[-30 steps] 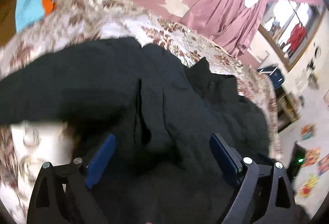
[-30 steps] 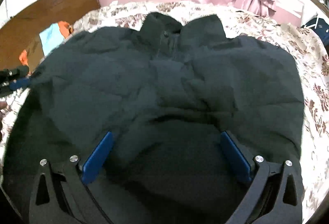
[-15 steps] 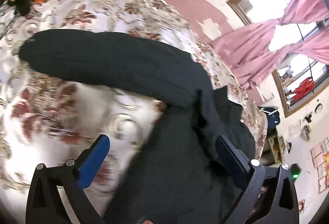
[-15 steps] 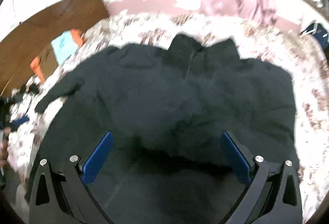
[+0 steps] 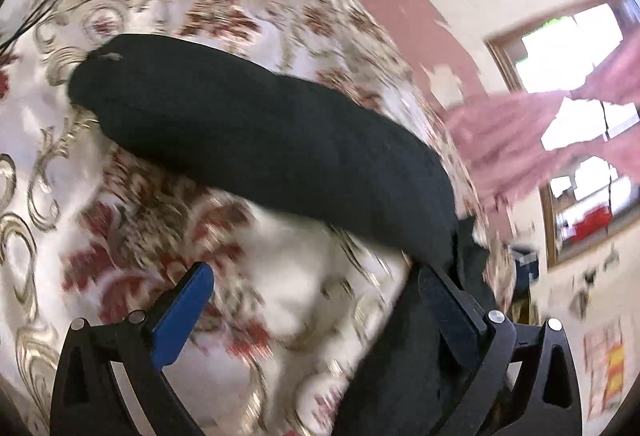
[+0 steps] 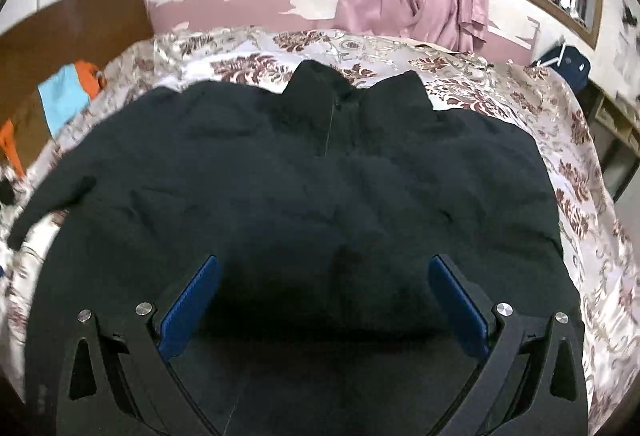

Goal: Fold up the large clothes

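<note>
Both grippers' jaws wide apart, empty, above black jacket [image 6: 312, 187] on bedspread [image 5: 140, 215].

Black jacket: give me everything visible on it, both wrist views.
The black jacket lies spread front-up on the floral bedspread, collar toward the far wall, a centre zip line running down from it. The fabric looks matte, soft and slightly padded, with shallow creases. One sleeve stretches out sideways across the bedspread, cuff at its far end. Both the left gripper and the right gripper are open above it, and neither grips it.
</note>
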`<action>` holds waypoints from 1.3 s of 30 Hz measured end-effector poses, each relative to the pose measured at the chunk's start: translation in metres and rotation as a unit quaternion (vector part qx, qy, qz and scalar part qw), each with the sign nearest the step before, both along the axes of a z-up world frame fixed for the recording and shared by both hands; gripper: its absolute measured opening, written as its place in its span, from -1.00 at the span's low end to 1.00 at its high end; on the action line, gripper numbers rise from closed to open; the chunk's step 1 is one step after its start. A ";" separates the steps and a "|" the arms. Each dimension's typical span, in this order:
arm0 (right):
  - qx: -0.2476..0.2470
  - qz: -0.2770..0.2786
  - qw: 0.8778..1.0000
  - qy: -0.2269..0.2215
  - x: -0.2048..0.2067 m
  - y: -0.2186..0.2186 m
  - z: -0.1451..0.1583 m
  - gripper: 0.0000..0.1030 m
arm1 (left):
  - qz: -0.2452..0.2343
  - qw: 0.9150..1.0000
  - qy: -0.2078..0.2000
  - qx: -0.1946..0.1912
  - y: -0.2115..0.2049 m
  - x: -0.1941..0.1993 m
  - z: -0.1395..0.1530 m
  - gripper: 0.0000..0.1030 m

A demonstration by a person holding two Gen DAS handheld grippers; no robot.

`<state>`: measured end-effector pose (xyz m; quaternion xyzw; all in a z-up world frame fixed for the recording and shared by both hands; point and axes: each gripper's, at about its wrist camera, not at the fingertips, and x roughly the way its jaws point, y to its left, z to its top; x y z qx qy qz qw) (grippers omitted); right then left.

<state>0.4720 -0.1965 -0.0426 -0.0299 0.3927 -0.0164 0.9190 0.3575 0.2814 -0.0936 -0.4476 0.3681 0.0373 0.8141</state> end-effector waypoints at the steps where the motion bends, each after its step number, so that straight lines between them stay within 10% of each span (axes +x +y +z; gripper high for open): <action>1: -0.003 0.000 1.000 0.001 0.002 0.002 -0.001 0.98 | 0.011 1.000 0.006 -0.002 0.006 0.002 -0.003 1.00; 17: -0.009 -0.039 0.999 0.014 0.030 0.007 -0.056 0.98 | 0.088 0.990 0.061 -0.093 0.056 0.044 -0.075 0.98; 22: 0.002 -0.043 0.999 0.019 0.031 0.001 -0.063 0.98 | 0.078 0.992 0.081 -0.048 0.051 0.055 -0.069 0.70; 29: 0.014 -0.038 0.999 0.014 0.030 -0.002 -0.063 0.98 | 0.074 0.995 0.064 0.028 0.050 0.059 -0.030 -0.72; 39: 0.045 -0.040 0.996 -0.060 -0.007 -0.051 0.009 0.98 | 0.056 0.981 -0.039 0.181 0.023 0.058 0.102 -0.85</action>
